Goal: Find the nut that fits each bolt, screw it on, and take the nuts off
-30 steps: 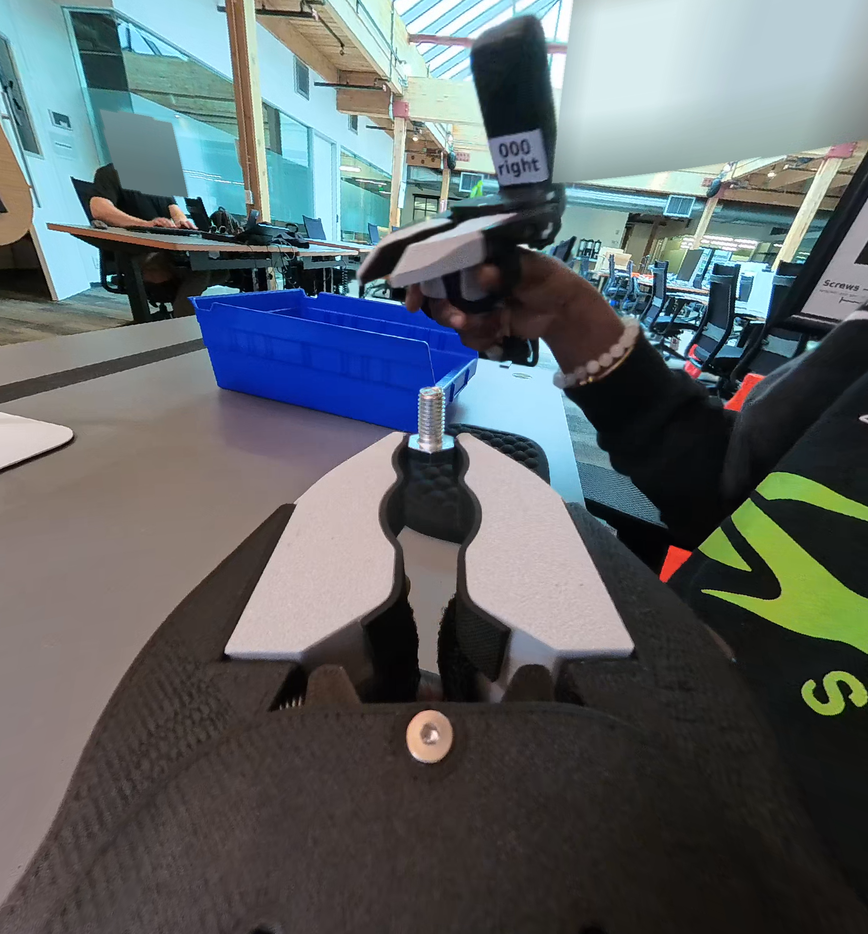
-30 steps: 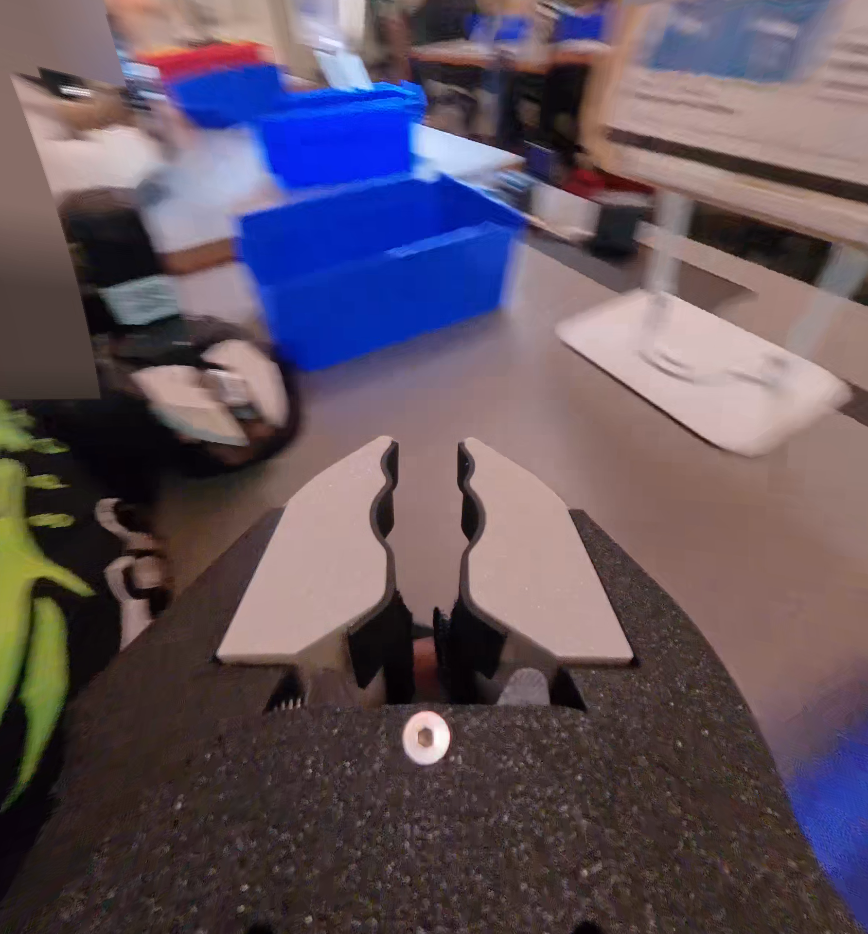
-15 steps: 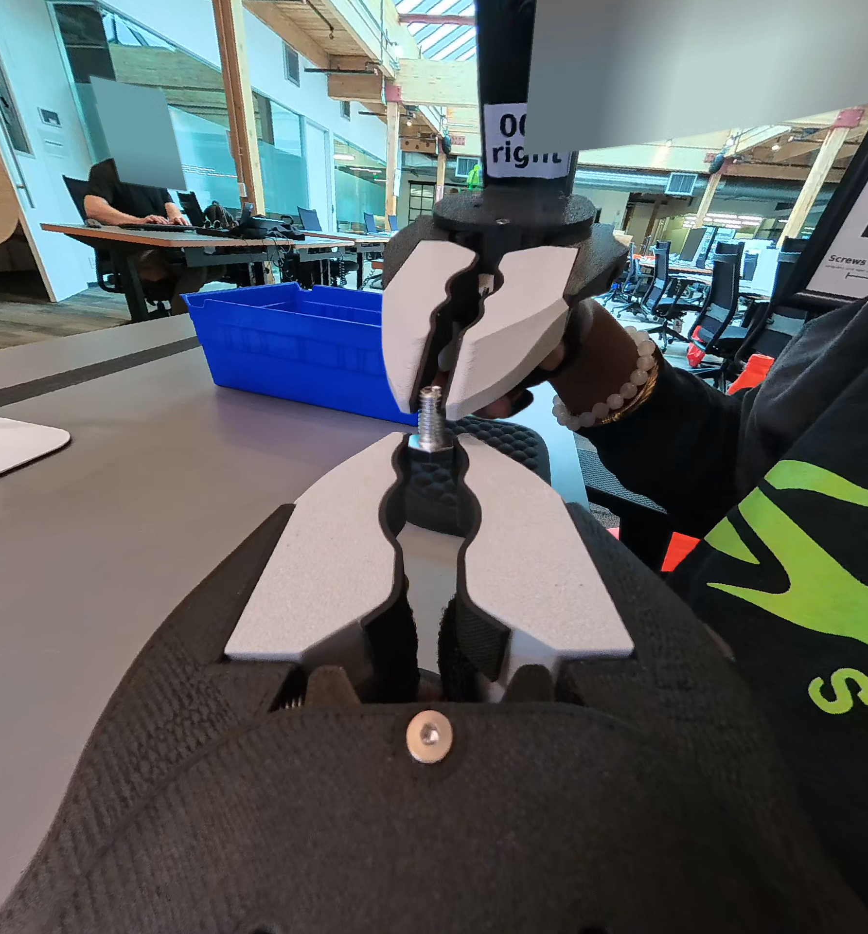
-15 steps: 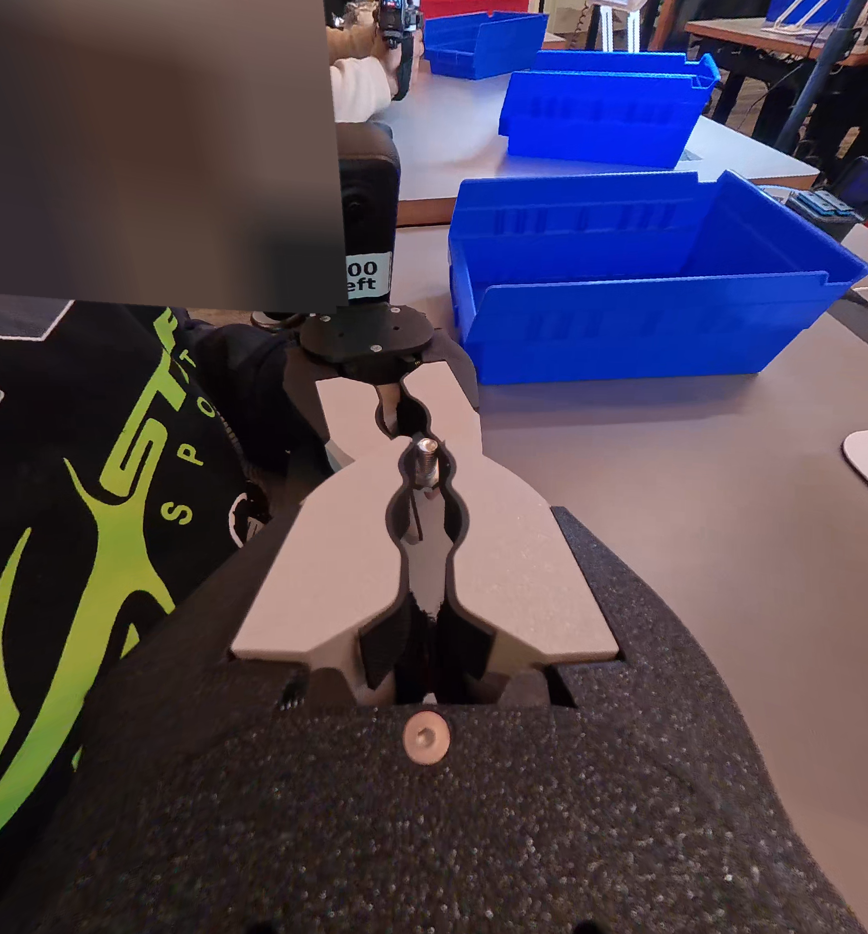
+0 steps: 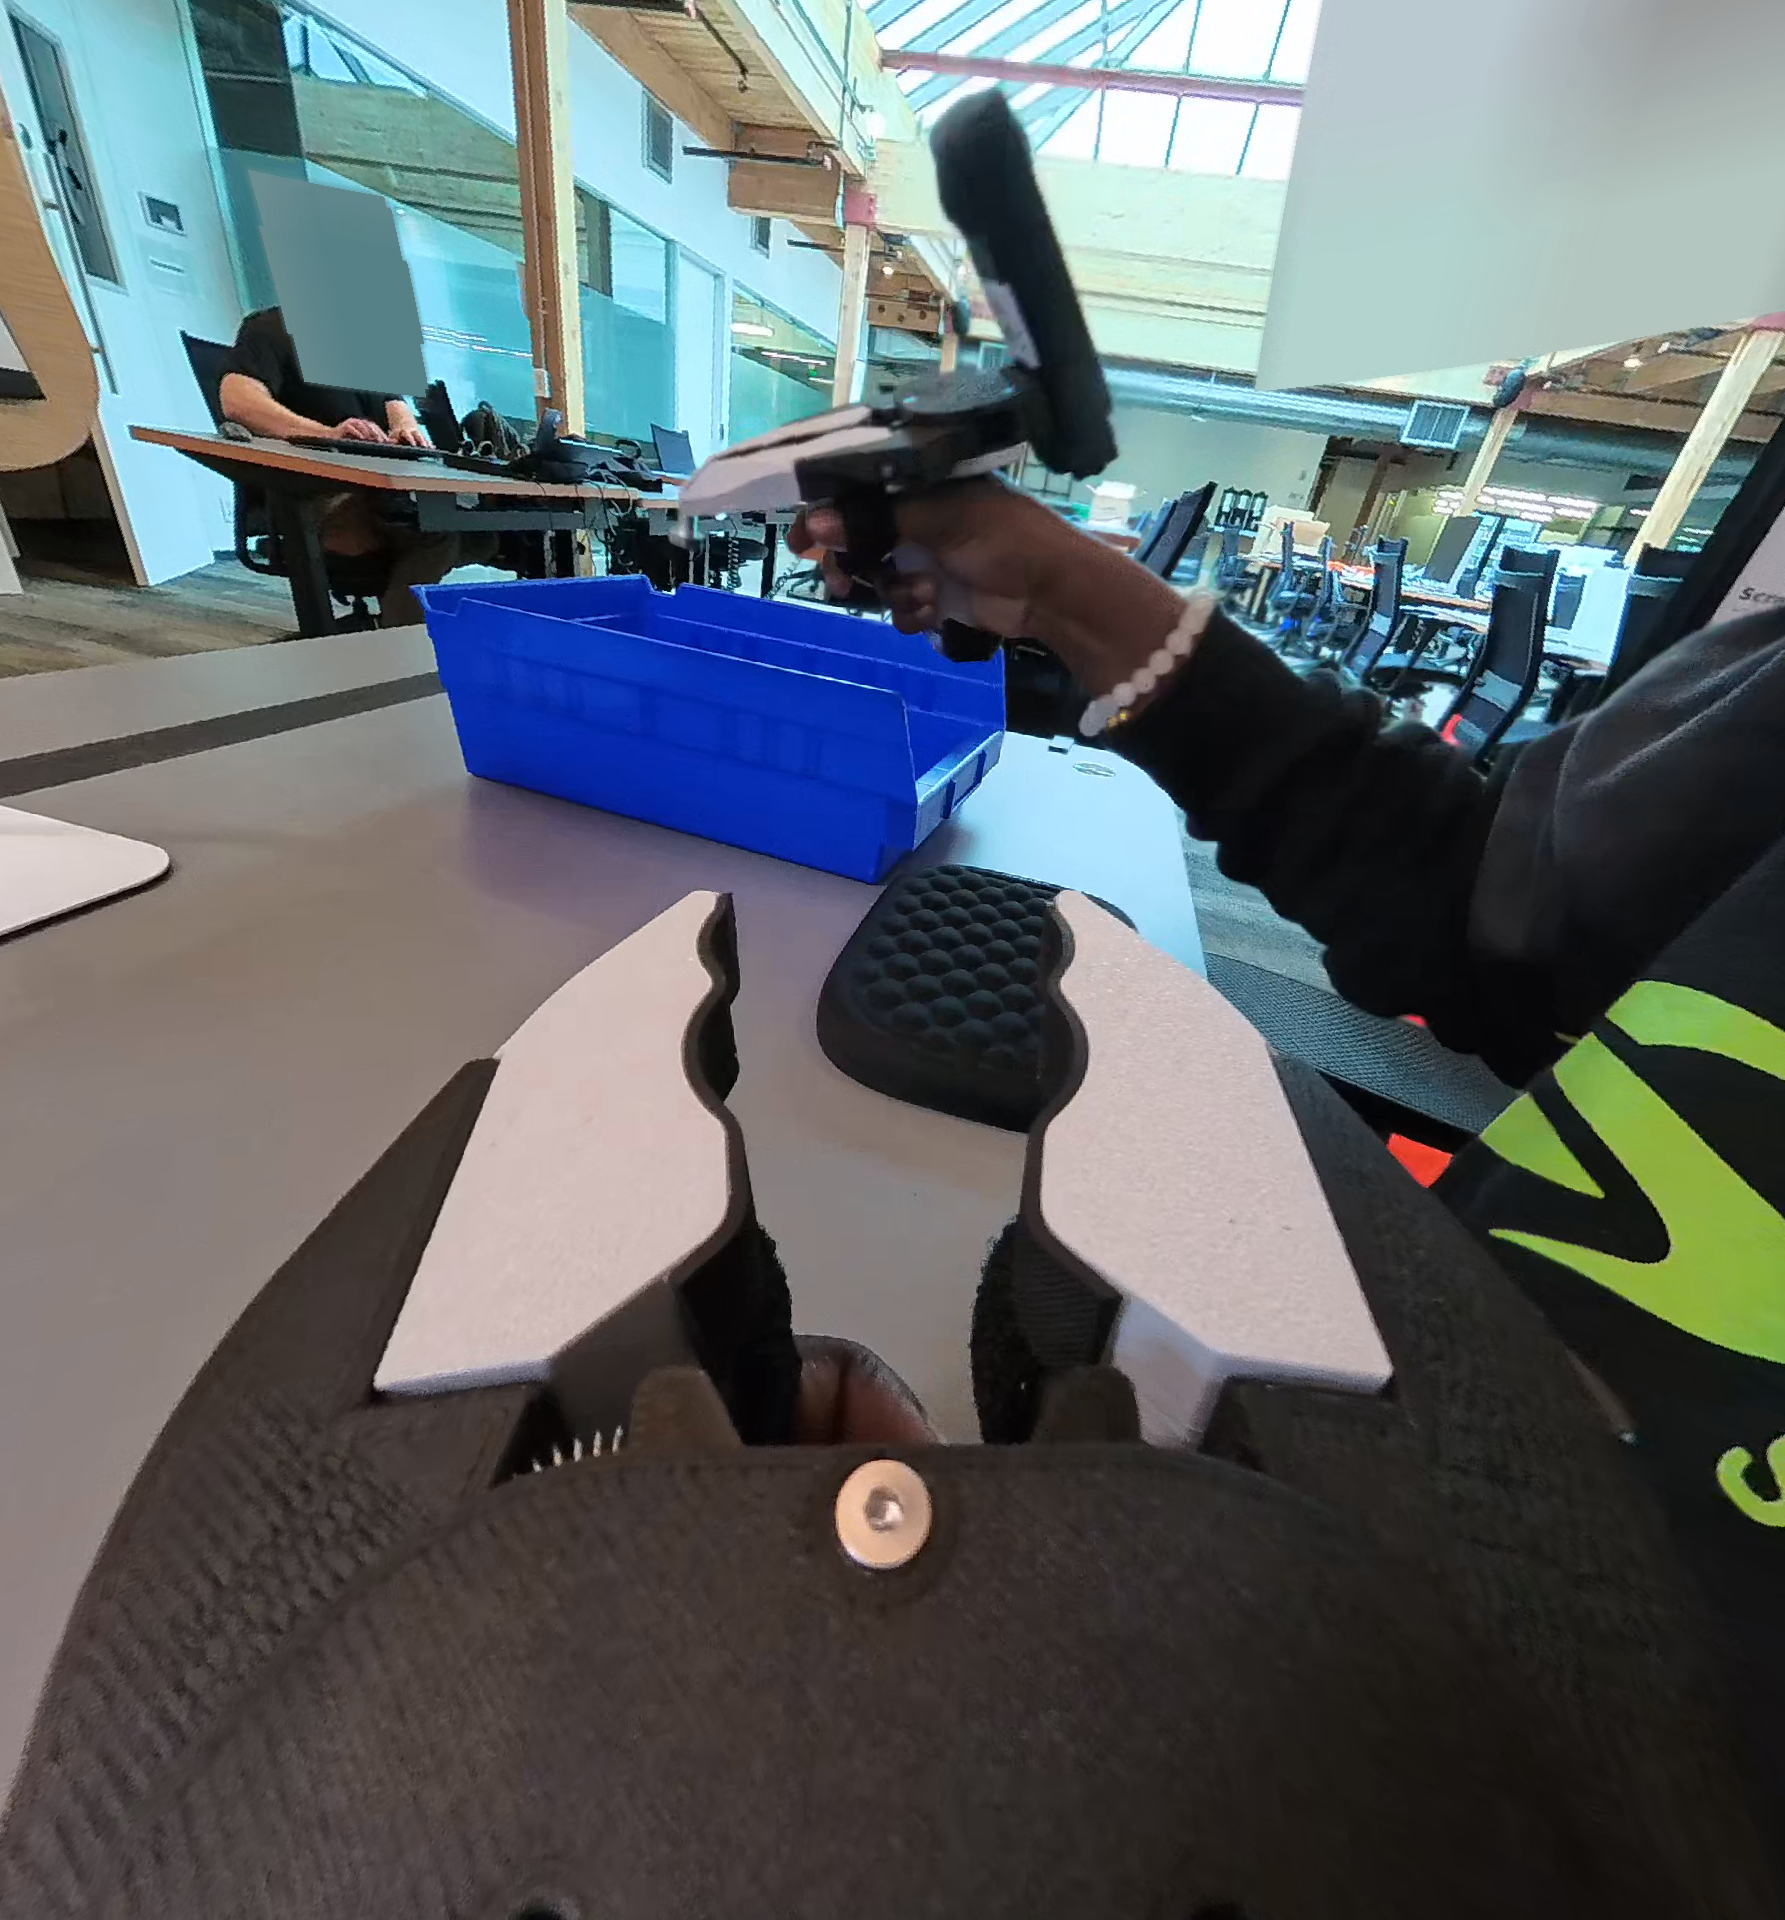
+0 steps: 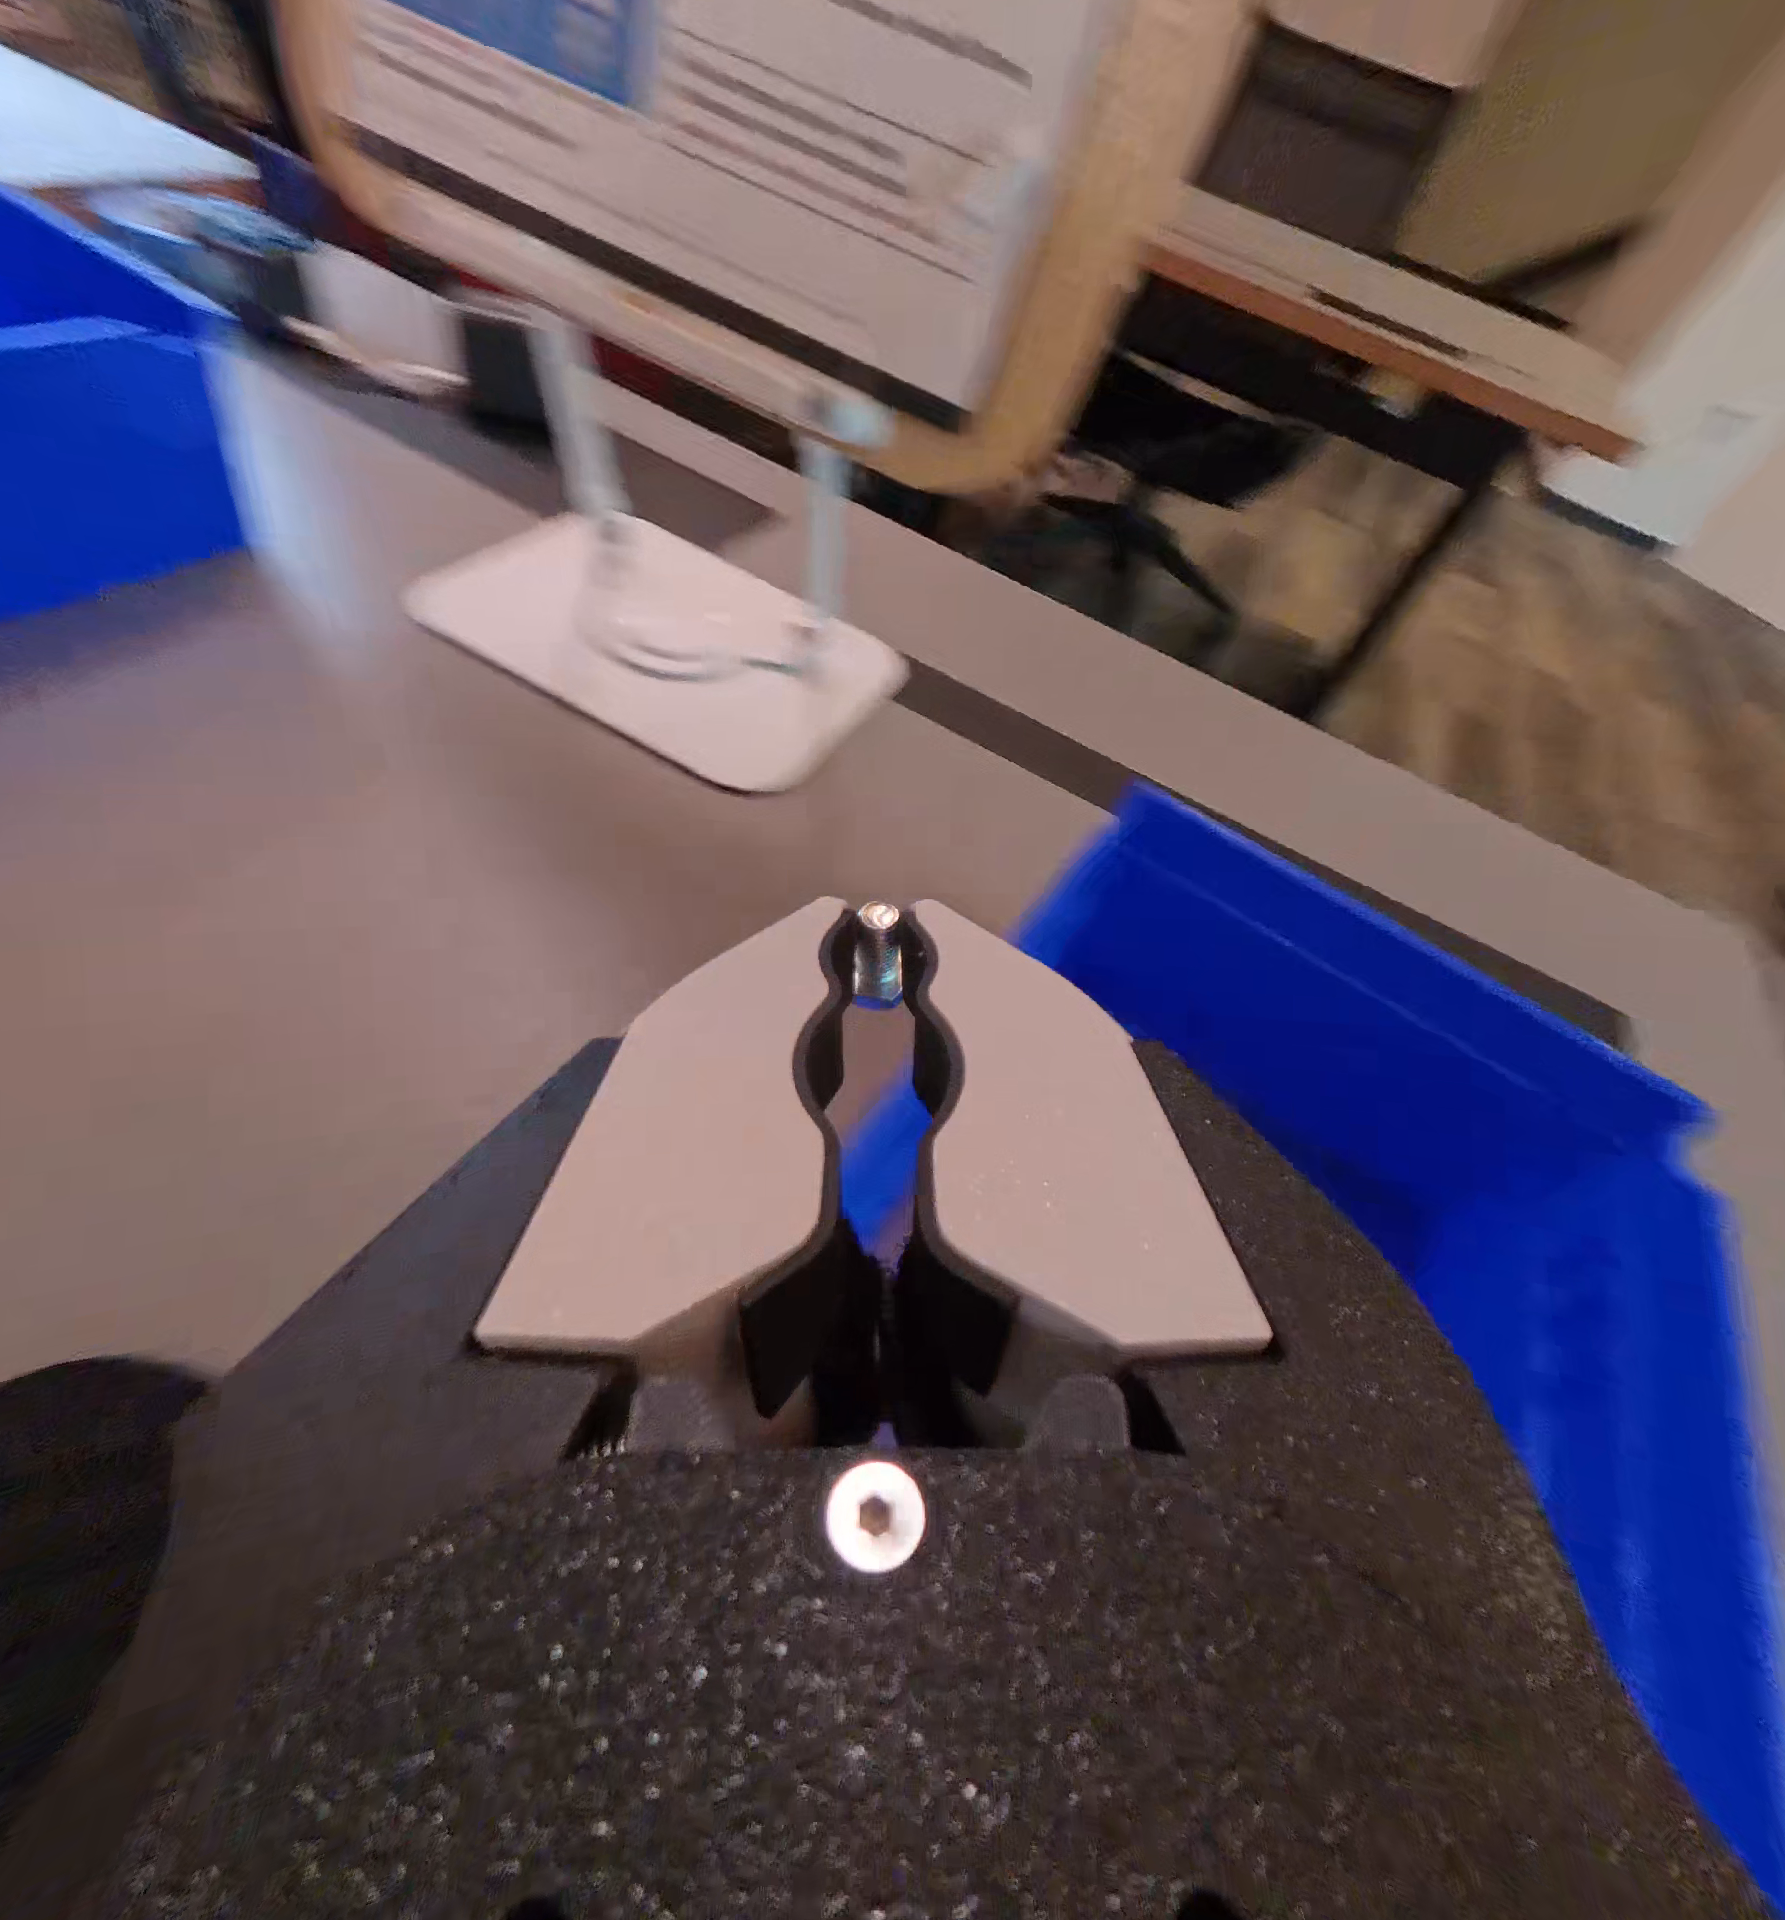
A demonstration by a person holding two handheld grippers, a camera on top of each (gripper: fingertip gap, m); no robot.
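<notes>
Your left gripper (image 5: 893,914) has let go, jaws wide. Only your right wrist view shows the bolt (image 6: 875,966), now clamped in your right gripper (image 6: 875,920).

Left wrist view: sits low behind the left tongs (image 5: 893,935), close above the grey counter (image 5: 244,1039), facing level across it toward a blue bin (image 5: 701,727) and the open office behind.
Left view, upper middle: the right tongs (image 5: 701,488), held high over the bin, seen from the side.
Right wrist view: sits behind the right tongs (image 6: 877,914), higher up, tilted down and rolled; blurred.
Right view faces: the counter (image 6: 192,935), a white stand base (image 6: 659,644) ahead, a blue bin (image 6: 1387,1091) close at right.
Shared: the counter; the white base (image 5: 26,873) at the left view's edge.
Which bin is shared: cannot tell.
</notes>
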